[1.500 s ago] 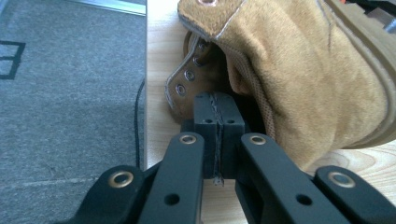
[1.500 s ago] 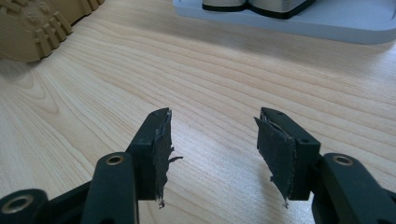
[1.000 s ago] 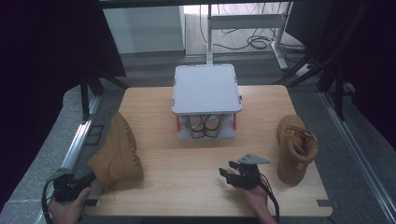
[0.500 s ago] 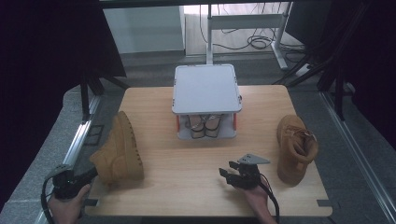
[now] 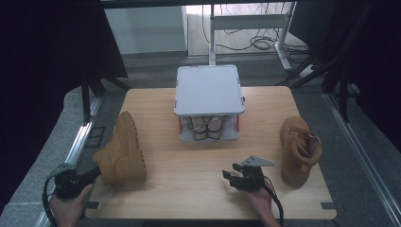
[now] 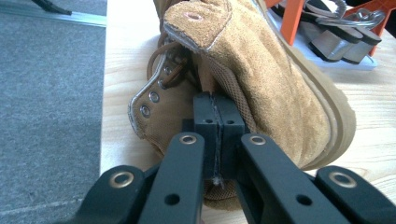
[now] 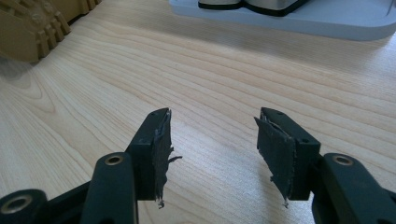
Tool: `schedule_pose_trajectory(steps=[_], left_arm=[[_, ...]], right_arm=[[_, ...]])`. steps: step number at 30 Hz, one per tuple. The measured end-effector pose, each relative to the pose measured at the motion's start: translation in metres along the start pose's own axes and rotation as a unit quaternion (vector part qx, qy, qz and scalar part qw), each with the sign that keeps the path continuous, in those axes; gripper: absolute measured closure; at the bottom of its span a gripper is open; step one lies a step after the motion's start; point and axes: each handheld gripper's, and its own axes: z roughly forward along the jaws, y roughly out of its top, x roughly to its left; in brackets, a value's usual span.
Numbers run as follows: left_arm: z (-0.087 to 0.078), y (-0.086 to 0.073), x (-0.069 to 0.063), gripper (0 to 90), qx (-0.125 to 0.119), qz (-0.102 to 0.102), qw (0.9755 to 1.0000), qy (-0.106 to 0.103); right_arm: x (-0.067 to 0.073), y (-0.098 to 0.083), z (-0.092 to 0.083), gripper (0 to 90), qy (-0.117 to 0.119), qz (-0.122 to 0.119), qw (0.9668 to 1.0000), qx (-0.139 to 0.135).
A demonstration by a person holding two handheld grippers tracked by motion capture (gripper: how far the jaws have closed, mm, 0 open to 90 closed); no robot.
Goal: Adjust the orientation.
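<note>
No writing, brand, number or sign can be read anywhere. The tan boot (image 6: 261, 79) at nine o'clock carries no legible label, and neither does the grey rack (image 5: 209, 90).

Even overhead light falls on the pale wooden counter (image 5: 189, 189), while dark surrounds close in at nine and three o'clock. The tan suede boot (image 5: 122, 153) casts a soft shadow toward six o'clock. Both gripper views are bright, softening toward twelve o'clock.
</note>
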Motion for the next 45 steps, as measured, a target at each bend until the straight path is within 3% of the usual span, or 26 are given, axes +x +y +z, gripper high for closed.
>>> schedule_pose_trajectory(steps=[31,38,40,43,45], left_arm=[[0.005,0.015,-0.023,89.1,-0.007,0.023,0.9993,-0.029],[0.018,0.023,-0.043,88.9,0.006,0.043,0.9979,-0.048],[0.022,0.027,-0.05,89.5,-0.008,0.041,0.9964,-0.073],[0.03,0.038,-0.069,89.7,-0.001,0.069,0.9953,-0.068],[0.04,0.047,-0.085,89.7,0.005,0.083,0.9933,-0.081]], right_arm=[[-0.004,-0.003,-0.002,44.8,-0.005,-0.001,1.0,0.004],[-0.004,-0.003,-0.002,44.8,-0.006,0.0,1.0,0.006],[-0.004,-0.004,-0.002,44.8,-0.006,0.0,1.0,0.005],[-0.005,-0.005,-0.002,44.8,-0.008,0.0,1.0,0.006],[-0.005,-0.005,-0.002,44.8,-0.007,0.0,1.0,0.006]])
